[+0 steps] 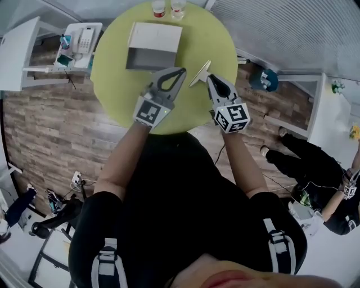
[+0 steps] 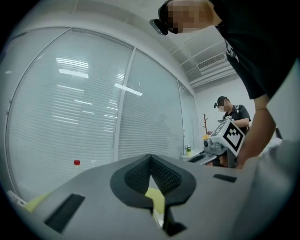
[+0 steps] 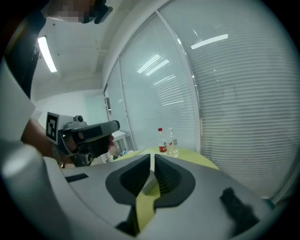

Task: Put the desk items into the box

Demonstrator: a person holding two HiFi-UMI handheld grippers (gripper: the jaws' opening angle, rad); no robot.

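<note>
Head view: no readable print anywhere. The only markings are the black-and-white square markers on both gripper cubes. The bottles (image 1: 168,8) at the table's far edge have labels too small to read. Left gripper (image 1: 181,70) has its jaw tips together with nothing in them, over the green round table (image 1: 118,84), just near of the box (image 1: 154,36). Right gripper (image 1: 209,79) is clamped on one end of a thin pale card (image 1: 199,73), which sticks out tilted toward the box's near right corner without touching it. The box sits on the table's far half, white top and grey front wall, with nothing between it and the grippers. Off the table at left is a side table (image 1: 34,70) with a phone (image 1: 85,39). A person (image 1: 306,169) in black is low on the wood floor (image 1: 50,135) at right. Left gripper view: pads meet at the tips, and only table green and a pale sliver show through the gap lower down, so it's empty. White blinds (image 2: 89,112) are ahead, a red bottle cap is low at left, and the right gripper's marker cube is at right. Right gripper view: jaws are nearly together, with a narrow slit and the card's pale edge pinched low between the pads. Beyond are two bottles on the table's far rim, one with a red cap and red label, its print unreadable. The left gripper is at left.
</note>
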